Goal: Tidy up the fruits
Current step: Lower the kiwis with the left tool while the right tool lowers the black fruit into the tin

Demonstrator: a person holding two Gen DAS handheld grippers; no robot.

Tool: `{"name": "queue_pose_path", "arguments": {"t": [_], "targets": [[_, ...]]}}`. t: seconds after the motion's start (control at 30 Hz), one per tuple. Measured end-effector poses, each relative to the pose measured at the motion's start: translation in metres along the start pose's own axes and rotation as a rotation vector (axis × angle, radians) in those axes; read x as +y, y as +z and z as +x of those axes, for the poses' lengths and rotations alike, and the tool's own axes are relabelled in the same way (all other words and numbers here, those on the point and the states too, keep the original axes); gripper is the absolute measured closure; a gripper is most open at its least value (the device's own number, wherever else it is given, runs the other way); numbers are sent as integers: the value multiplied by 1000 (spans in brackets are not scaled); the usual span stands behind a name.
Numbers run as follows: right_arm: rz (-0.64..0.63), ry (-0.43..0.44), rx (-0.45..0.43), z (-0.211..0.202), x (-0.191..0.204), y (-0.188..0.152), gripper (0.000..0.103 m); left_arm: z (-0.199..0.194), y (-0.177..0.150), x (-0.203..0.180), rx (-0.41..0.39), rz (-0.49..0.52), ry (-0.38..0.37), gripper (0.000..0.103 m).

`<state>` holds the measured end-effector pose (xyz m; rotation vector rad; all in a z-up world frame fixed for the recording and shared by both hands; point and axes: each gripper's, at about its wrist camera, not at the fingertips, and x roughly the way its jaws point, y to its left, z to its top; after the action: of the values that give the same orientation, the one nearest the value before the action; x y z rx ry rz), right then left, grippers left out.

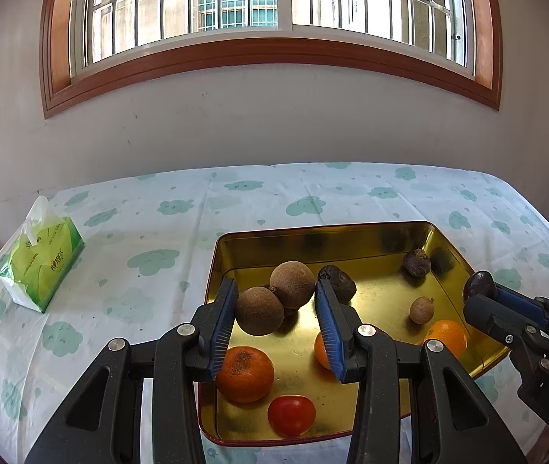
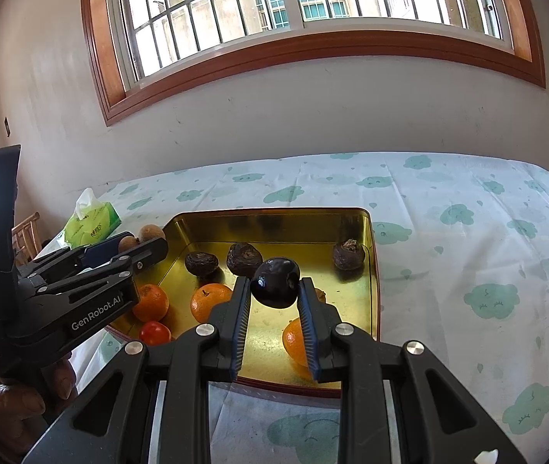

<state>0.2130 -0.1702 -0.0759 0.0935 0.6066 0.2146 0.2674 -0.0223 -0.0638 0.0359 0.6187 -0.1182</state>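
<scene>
A barred window with a wood frame sits in a white wall behind the surface (image 1: 150,232), which carries a pale cloth printed with green clouds. A gold metal tray (image 1: 351,237) with a red outer edge serves as the landmark.

Left of the tray stands a green tissue pack (image 1: 42,259). Inside the tray lie three oranges, one of them at the near left (image 1: 245,373), a red tomato (image 1: 291,415) at the near edge, a small brown longan (image 1: 421,309) toward the right wall, and wrinkled dark fruits, one in the far right corner (image 1: 417,263).

The left gripper (image 1: 276,315) hangs over the left half of the tray. Its fingers stand narrow, and the left pad presses a pair of joined brown longans (image 1: 274,297); contact on the right pad cannot be confirmed. The right gripper (image 2: 274,297) is over the near part of the tray, and its fingers are clamped on a glossy dark fruit (image 2: 276,282) held clear of the tray floor.

Handling judgement: the longans are light, with a thin, brittle shell and a round shape that tends to roll; the grip belongs across the widest part of one fruit, with modest force, since the joint may separate. The dark fruit looks smooth and possibly slippery; a centred grip across its middle is advised. The oranges yield slightly and tolerate firmer pressure. The tomato bruises easily.
</scene>
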Motion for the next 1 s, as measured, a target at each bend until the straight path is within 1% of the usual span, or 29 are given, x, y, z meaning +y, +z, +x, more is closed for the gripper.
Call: {"name": "queue_pose_path", "arguments": {"t": [0.47,1.0], "targets": [[7,-6,-8,6,-1,2,79,0,6,1,-30,7,7,61],[14,-15,-1,15,-3,2,79,9,9,5,-31,4,10,61]]}}
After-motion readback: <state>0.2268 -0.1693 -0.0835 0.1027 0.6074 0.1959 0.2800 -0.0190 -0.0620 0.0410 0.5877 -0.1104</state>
